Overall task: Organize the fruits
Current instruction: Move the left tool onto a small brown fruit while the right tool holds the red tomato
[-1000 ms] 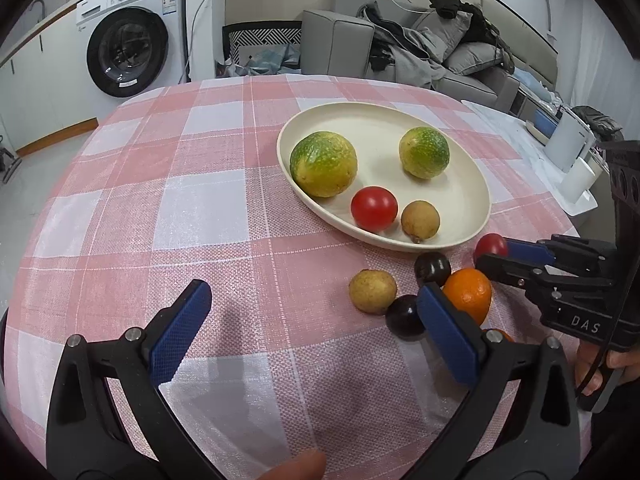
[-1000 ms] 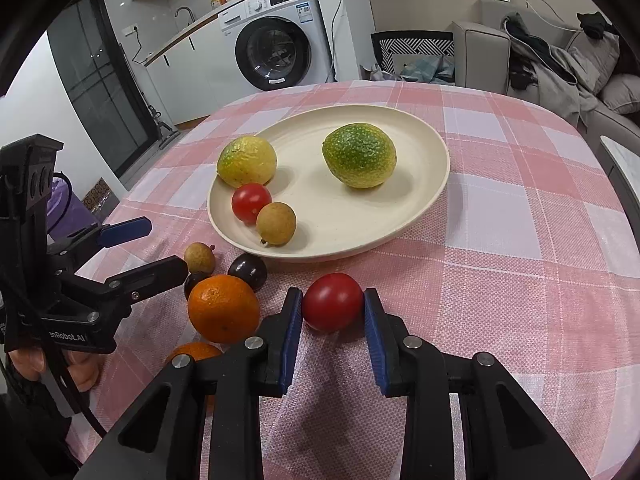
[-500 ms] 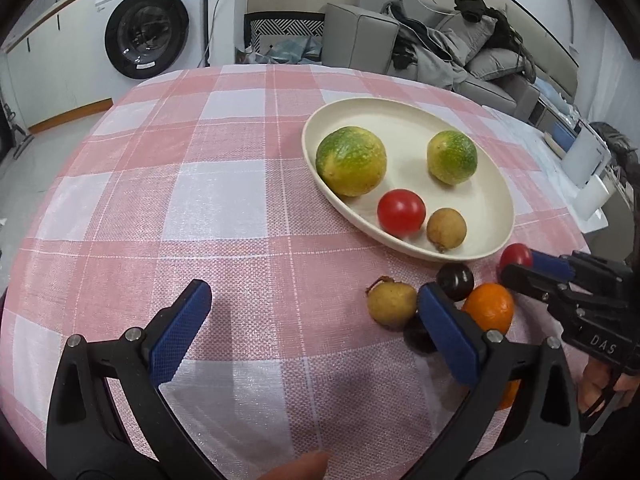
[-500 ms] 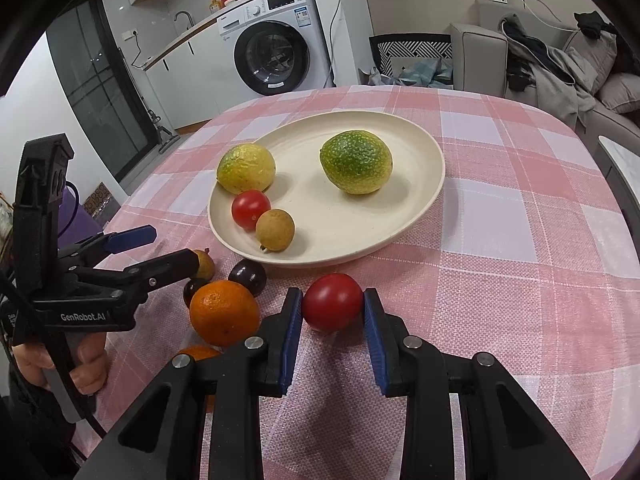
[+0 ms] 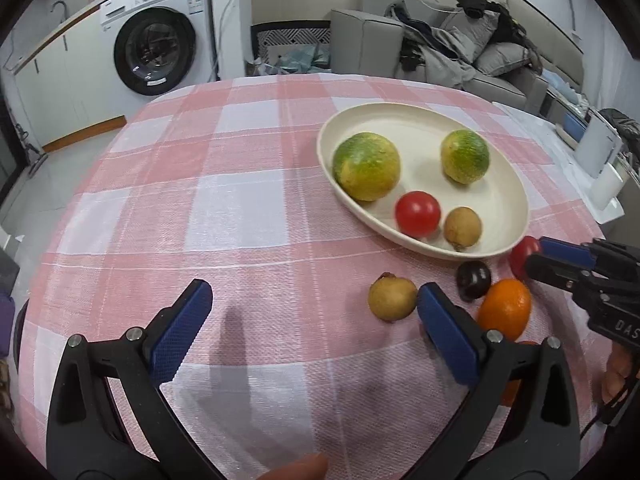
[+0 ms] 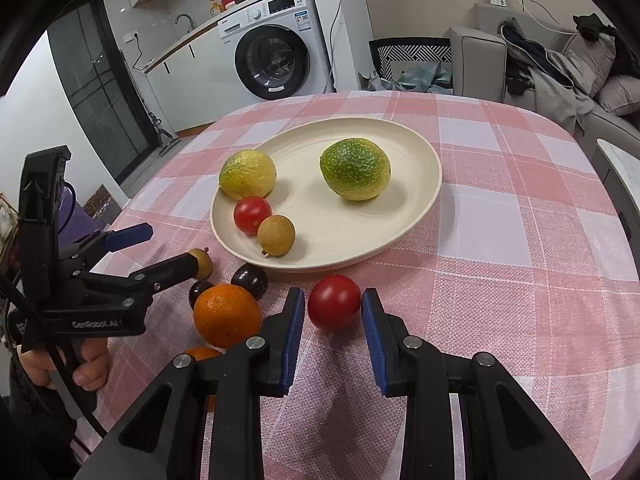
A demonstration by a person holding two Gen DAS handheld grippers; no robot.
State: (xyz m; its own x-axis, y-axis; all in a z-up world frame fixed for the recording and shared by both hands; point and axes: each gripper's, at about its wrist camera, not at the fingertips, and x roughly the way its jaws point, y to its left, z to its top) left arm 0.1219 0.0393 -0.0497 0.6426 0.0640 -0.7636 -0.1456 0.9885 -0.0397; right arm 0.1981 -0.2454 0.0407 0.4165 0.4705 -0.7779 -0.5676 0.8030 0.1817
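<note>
A cream plate (image 5: 404,128) (image 6: 360,236) holds two green-yellow citrus fruits (image 5: 366,172) (image 5: 466,156), a red tomato (image 5: 418,214) and a small brown fruit (image 5: 462,226). On the cloth in front of it lie another brown fruit (image 5: 392,298), dark plums (image 6: 249,280) and an orange (image 6: 227,316). My right gripper (image 6: 334,304) is shut on a second red tomato (image 6: 334,302), low over the cloth by the plate's near rim. My left gripper (image 5: 312,292) stands wide open, its right finger (image 5: 444,328) just beside the loose brown fruit.
The round table's pink checked cloth (image 5: 224,208) stretches bare to the left of the plate. A second orange (image 6: 202,354) lies partly hidden near the table's edge. Behind the table stand a washing machine (image 5: 154,52) and a grey sofa (image 5: 460,56).
My left gripper has swung a little, so its right finger now sits next to the loose brown fruit and covers a dark plum. The right gripper and its tomato have kept still.
</note>
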